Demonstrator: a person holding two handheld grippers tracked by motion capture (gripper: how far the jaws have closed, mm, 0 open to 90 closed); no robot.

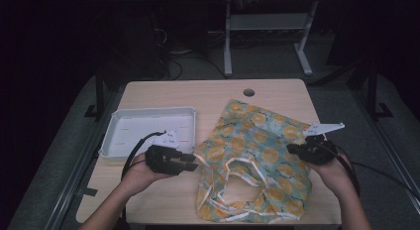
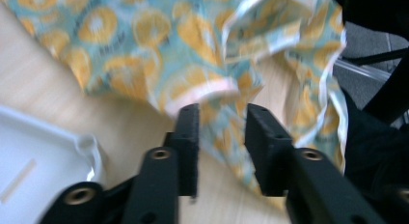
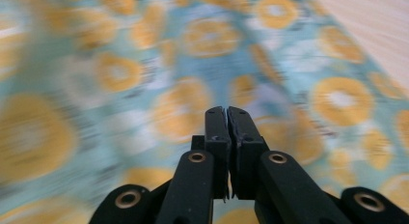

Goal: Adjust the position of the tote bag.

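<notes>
A teal cloth bag printed with orange slices lies crumpled on the wooden table, its pale-trimmed handles looped toward the near edge. My left gripper is at the bag's left edge. In the left gripper view it stands open, with a folded hem of the bag just beyond the tips. My right gripper rests over the bag's right side. In the right gripper view it is shut above the blurred fabric, with nothing visible between the jaws.
A shallow white tray sits on the left half of the table, just behind the left hand; its corner appears in the left gripper view. A round cable hole is at the table's far edge. Dark floor and desk legs lie beyond.
</notes>
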